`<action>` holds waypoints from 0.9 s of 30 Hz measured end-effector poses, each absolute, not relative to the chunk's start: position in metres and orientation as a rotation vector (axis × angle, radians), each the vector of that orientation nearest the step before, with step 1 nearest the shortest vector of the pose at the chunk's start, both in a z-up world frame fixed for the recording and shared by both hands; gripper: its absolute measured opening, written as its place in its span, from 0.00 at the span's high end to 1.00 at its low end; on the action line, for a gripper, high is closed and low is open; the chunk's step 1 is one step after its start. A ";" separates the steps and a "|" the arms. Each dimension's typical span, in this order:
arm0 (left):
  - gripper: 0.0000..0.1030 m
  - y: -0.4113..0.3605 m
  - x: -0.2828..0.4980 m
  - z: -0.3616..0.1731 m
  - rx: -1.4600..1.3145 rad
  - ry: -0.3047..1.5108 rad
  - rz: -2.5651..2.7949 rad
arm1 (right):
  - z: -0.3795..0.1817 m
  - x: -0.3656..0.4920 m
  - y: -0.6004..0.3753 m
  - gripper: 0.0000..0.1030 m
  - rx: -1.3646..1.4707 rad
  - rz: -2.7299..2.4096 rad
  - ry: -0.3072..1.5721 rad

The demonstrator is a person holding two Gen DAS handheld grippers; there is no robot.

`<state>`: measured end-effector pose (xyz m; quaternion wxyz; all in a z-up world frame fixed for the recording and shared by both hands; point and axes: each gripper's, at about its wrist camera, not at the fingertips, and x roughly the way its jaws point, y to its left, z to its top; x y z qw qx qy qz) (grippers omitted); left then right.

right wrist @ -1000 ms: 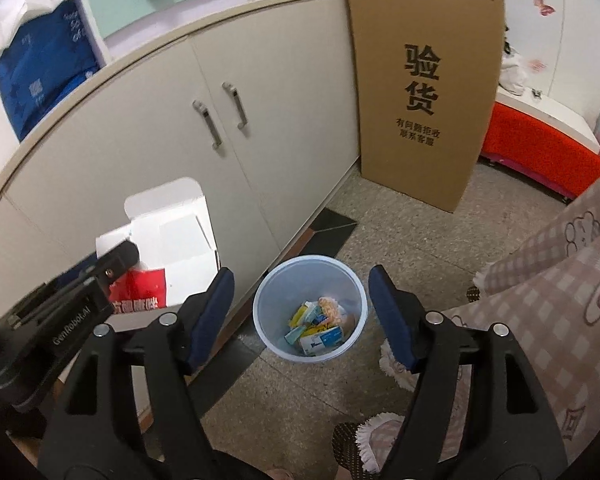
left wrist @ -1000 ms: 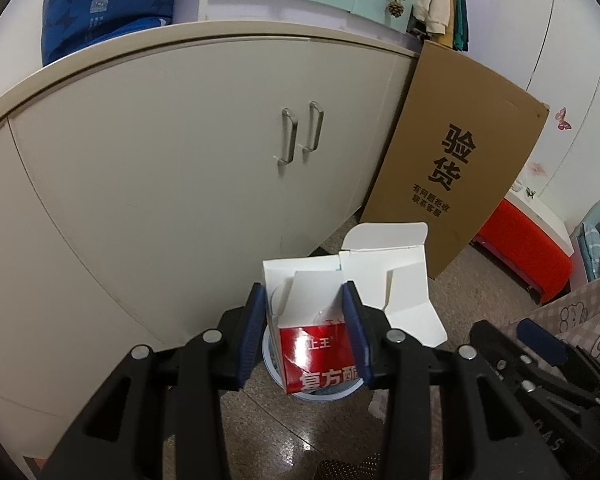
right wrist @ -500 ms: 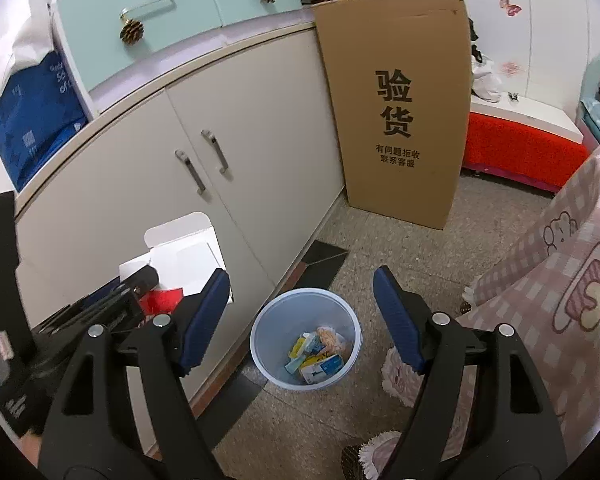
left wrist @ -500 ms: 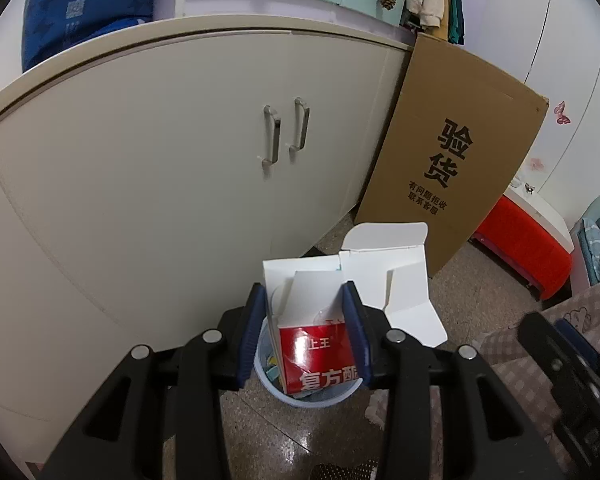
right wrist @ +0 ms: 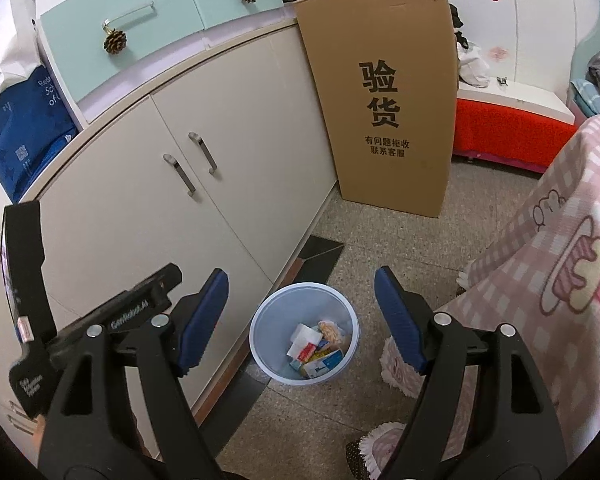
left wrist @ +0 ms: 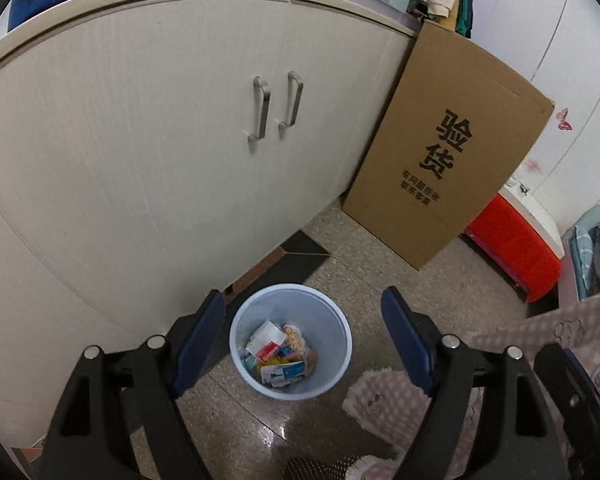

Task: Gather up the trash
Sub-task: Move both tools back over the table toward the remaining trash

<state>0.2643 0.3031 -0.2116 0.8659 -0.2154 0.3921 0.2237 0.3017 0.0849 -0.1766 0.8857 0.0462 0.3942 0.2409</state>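
Note:
A pale blue waste bin [left wrist: 332,320] stands on the floor by the cabinet, with several cartons and wrappers inside, among them a red and white carton [left wrist: 266,340]. My left gripper [left wrist: 304,340] is open and empty, held above the bin. My right gripper [right wrist: 302,320] is open and empty too, also above the bin [right wrist: 260,340]. In the right wrist view the body of the left gripper [right wrist: 132,308] shows at the left.
A cream cabinet [left wrist: 160,140] with two metal handles runs along the left. A tall cardboard sheet [left wrist: 448,168] leans on it. A red bench [left wrist: 516,248] stands behind, a pink checked cloth [right wrist: 560,264] at the right, fluffy slippers [left wrist: 384,404] beside the bin.
My left gripper has opened and let go of the red and white carton, which now lies in the bin. My right gripper has pulled back and stays open.

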 end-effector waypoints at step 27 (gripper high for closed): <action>0.24 0.105 0.233 -0.088 -0.323 0.759 0.081 | -0.076 0.243 -0.126 0.26 0.187 0.285 0.651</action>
